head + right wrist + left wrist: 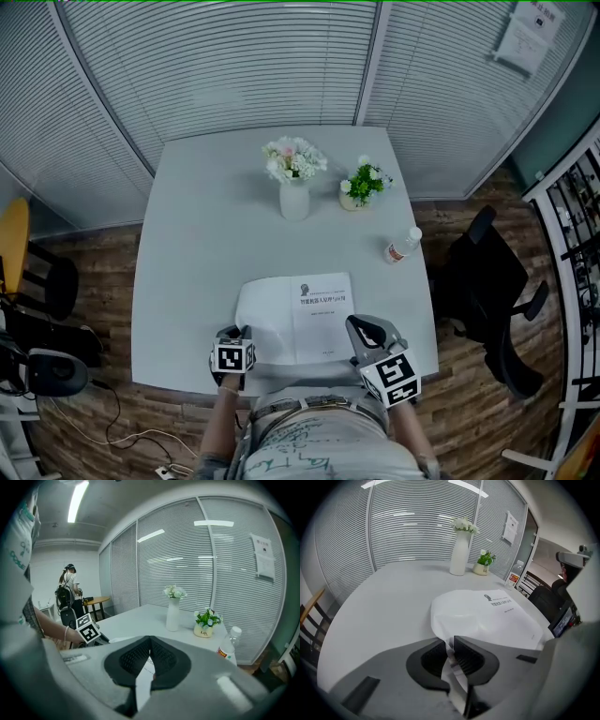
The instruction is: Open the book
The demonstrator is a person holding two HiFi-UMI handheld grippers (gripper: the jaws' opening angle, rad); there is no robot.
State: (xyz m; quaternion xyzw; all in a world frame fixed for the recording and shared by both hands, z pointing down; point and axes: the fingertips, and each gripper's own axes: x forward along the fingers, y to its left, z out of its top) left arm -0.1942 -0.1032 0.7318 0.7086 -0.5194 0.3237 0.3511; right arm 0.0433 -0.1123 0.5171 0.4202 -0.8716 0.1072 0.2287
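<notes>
A white book (323,319) lies near the front edge of the grey table (206,234), its printed title page facing up. The cover sheet (261,319) is lifted and curls over to the left. My left gripper (246,333) is shut on that sheet's lower edge. In the left gripper view the paper (454,611) bulges up and runs down between the closed jaws of the gripper (451,644). My right gripper (359,328) sits at the book's lower right corner. Its jaws (150,641) meet, with a white printed strip showing in the gap behind the tips.
A white vase of flowers (294,192) and a small potted plant (361,187) stand at the table's far side. A plastic bottle (403,246) stands near the right edge. A black chair (487,272) is to the right of the table. A person (68,592) stands far off.
</notes>
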